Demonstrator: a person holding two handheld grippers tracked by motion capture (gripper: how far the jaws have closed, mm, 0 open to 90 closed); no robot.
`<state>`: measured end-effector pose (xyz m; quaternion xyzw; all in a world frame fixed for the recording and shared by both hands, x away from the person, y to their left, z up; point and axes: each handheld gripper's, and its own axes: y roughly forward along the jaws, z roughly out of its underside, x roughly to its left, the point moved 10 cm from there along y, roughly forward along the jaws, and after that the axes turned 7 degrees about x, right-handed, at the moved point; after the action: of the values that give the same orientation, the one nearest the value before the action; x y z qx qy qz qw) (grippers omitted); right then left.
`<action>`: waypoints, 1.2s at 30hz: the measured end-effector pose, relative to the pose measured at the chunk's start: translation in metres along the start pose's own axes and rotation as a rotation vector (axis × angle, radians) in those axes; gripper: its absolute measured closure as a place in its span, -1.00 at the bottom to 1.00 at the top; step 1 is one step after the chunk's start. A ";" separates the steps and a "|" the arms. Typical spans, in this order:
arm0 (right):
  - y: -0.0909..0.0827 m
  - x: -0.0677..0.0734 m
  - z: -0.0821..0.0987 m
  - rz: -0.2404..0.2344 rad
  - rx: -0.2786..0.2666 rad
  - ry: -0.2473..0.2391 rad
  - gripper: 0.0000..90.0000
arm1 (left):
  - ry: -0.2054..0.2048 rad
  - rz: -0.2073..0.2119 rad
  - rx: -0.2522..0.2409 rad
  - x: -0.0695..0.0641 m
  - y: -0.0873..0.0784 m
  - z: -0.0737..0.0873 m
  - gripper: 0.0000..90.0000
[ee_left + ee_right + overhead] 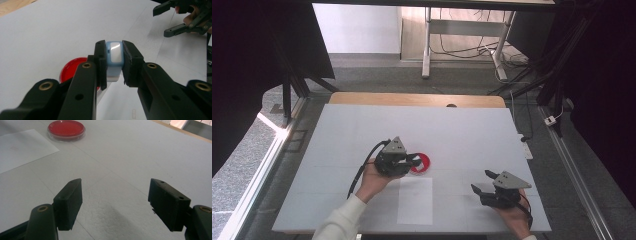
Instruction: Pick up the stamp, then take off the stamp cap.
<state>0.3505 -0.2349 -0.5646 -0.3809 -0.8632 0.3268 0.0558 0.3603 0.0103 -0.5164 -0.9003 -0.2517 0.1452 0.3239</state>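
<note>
Two fingers [113,62] pinching blue block [114,55], left gripper view

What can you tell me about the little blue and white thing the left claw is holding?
The small pale-blue block looks like smooth plastic, with rounded corners and a glossy white face that catches the light. A tiny dark mark sits on its left edge, and a paler lower part reaches down between the jaws. It stands upright, pinched on both sides by the left claw, lifted above the white table near the red petri dish. What it is stays unclear.
</note>
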 end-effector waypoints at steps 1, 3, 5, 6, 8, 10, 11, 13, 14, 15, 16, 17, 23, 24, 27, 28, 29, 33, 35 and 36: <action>0.000 0.000 0.000 0.000 -0.003 0.003 -0.40 | 0.000 0.000 0.000 -0.001 0.000 0.000 0.66; -0.001 0.000 0.000 0.002 -0.005 0.006 -0.40 | 0.002 -0.002 0.003 -0.001 0.000 0.000 0.66; -0.002 0.000 -0.001 0.002 -0.006 0.006 -0.40 | 0.003 -0.004 0.005 -0.002 0.000 0.001 0.66; -0.001 0.001 -0.001 0.000 -0.007 0.003 -0.40 | 0.003 -0.004 0.005 -0.003 0.000 0.001 0.66; 0.000 0.002 -0.001 -0.005 -0.010 0.001 -0.40 | 0.003 -0.005 0.006 -0.003 0.000 0.001 0.66; -0.001 0.003 -0.002 -0.007 -0.014 0.000 -0.40 | 0.005 -0.007 0.009 -0.004 0.001 0.001 0.66; -0.001 0.003 -0.002 -0.005 -0.013 -0.003 -0.40 | 0.005 -0.006 0.010 -0.004 0.001 0.001 0.66; -0.002 0.003 -0.004 -0.007 -0.022 0.001 -0.41 | 0.005 -0.002 0.009 -0.005 0.002 0.000 0.66; -0.003 0.004 -0.004 -0.006 -0.025 0.001 -0.41 | 0.005 -0.001 0.009 -0.005 0.003 0.000 0.66; -0.003 0.004 -0.005 -0.006 -0.025 0.000 -0.41 | 0.006 0.000 0.010 -0.005 0.003 0.000 0.66; -0.003 0.005 -0.005 -0.006 -0.025 -0.001 -0.41 | 0.007 0.000 0.011 -0.005 0.003 0.001 0.66; -0.002 0.005 -0.005 -0.006 -0.024 -0.001 -0.41 | 0.007 0.000 0.011 -0.005 0.003 0.000 0.66; 0.000 0.009 -0.011 -0.009 -0.032 0.001 -0.42 | 0.007 0.003 0.009 -0.005 0.002 0.000 0.66; 0.000 0.010 -0.012 -0.009 -0.033 0.000 -0.42 | 0.006 0.003 0.007 -0.005 0.002 0.000 0.66; 0.001 0.011 -0.015 -0.012 -0.037 0.006 -0.42 | 0.002 0.007 0.003 -0.005 0.001 -0.001 0.66; 0.001 0.012 -0.016 -0.014 -0.034 0.009 -0.42 | 0.001 0.007 0.001 -0.005 0.001 -0.001 0.66; 0.002 0.014 -0.017 -0.020 -0.032 0.017 -0.42 | -0.001 0.006 -0.001 -0.005 0.001 -0.001 0.66; 0.003 0.019 -0.024 -0.018 -0.037 0.010 -0.42 | 0.001 0.007 -0.005 -0.005 0.000 -0.002 0.66; 0.004 0.021 -0.026 -0.017 -0.043 0.008 -0.43 | 0.001 0.008 -0.005 -0.005 0.000 -0.003 0.66; 0.005 0.022 -0.026 -0.017 -0.047 0.008 -0.43 | 0.002 0.009 -0.006 -0.005 0.000 -0.003 0.66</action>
<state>0.3474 -0.2033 -0.5505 -0.3759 -0.8737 0.3043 0.0529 0.3569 0.0058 -0.5139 -0.9025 -0.2479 0.1452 0.3209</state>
